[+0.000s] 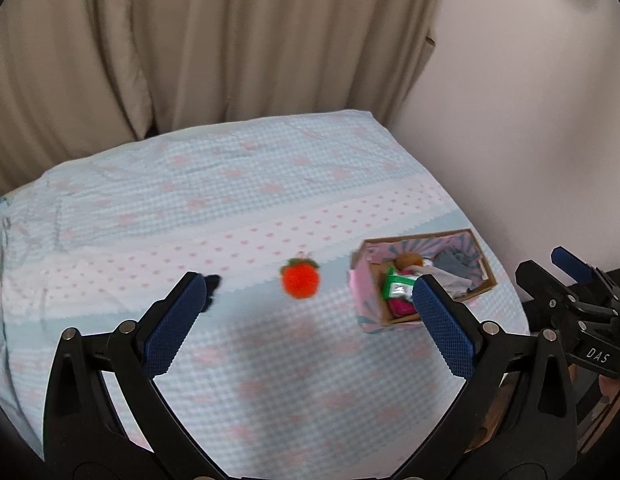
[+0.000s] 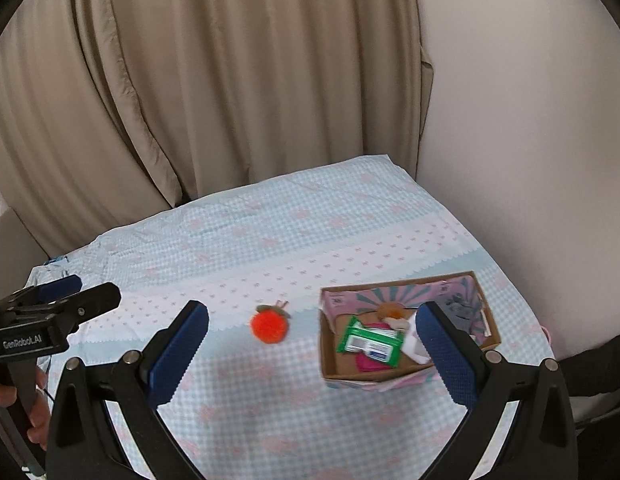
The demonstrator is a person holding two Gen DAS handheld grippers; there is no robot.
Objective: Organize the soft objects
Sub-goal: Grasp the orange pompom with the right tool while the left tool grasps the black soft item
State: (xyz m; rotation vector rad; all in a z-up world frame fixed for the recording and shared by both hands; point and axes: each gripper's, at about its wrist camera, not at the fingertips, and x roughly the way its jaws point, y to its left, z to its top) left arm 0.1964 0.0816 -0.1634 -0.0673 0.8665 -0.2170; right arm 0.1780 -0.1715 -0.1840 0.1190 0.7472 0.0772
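Note:
An orange plush fruit with a green leaf lies on the blue-and-pink checked cloth; it also shows in the right wrist view. To its right stands a pink cardboard box, seen in the right wrist view too, holding a green packet, a magenta item, a brown plush and grey cloth. My left gripper is open and empty, above the cloth in front of the fruit. My right gripper is open and empty, hovering between fruit and box. A small dark object peeks from behind the left finger.
Beige curtains hang behind the table, and a pale wall stands to the right. The cloth-covered table drops off at its right and far edges. The other gripper shows at each view's side.

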